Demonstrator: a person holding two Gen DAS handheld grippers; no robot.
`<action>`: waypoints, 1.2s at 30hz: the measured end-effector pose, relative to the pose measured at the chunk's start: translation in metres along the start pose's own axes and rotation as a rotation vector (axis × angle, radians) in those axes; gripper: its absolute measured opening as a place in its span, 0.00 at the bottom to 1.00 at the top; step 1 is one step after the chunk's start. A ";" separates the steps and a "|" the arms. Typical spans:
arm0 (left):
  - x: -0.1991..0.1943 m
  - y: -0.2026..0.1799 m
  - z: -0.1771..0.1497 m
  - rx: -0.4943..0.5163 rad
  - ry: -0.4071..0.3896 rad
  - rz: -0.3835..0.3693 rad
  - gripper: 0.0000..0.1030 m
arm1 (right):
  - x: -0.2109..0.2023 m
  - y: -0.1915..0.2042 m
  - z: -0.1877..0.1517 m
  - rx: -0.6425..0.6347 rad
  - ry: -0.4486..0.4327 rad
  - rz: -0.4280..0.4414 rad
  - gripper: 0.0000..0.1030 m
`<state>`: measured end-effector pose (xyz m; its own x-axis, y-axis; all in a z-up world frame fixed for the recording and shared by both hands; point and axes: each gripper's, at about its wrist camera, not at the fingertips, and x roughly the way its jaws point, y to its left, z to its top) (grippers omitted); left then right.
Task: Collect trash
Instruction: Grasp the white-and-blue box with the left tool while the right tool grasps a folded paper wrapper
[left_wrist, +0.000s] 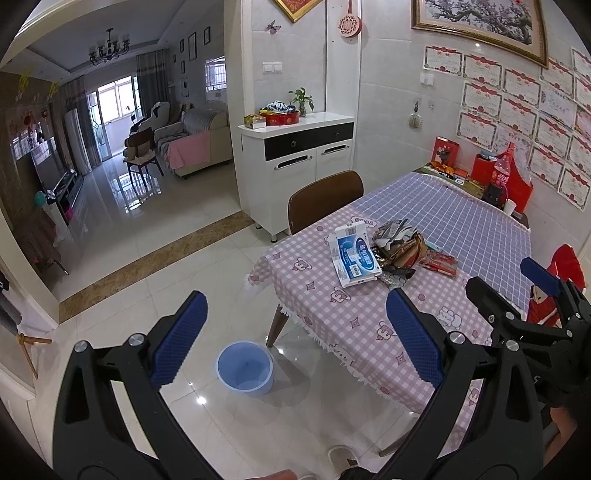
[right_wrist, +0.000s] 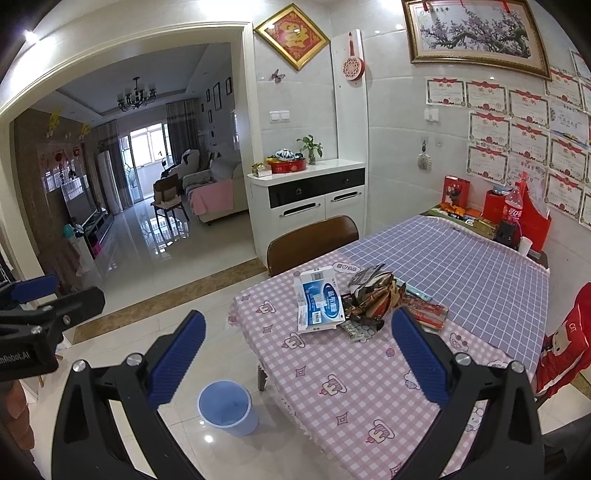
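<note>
Trash pile seen on table, ahead of both grippers; white-blue box at its left edge, long axis running away from jaws. Right gripper judged nearer; left gripper held back. Jaws of both spread, nothing gripped. Blue bin on floor, below-left of table corner, apparently empty
</note>
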<state>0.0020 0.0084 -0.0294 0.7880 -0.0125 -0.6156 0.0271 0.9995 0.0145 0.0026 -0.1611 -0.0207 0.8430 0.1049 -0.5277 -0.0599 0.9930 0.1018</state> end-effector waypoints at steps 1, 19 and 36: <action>0.000 0.002 -0.001 0.000 0.004 0.001 0.93 | 0.001 0.001 -0.001 0.004 0.005 0.002 0.96; 0.082 0.006 -0.005 0.043 0.186 -0.007 0.93 | 0.081 -0.012 -0.024 0.068 0.166 -0.020 0.96; 0.369 -0.079 0.063 0.009 0.570 -0.128 0.92 | 0.320 -0.159 0.004 0.240 0.392 -0.131 0.96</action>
<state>0.3289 -0.0765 -0.2080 0.3224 -0.1130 -0.9398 0.1076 0.9908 -0.0822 0.2837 -0.2854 -0.2025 0.5669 0.0379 -0.8229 0.1978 0.9634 0.1807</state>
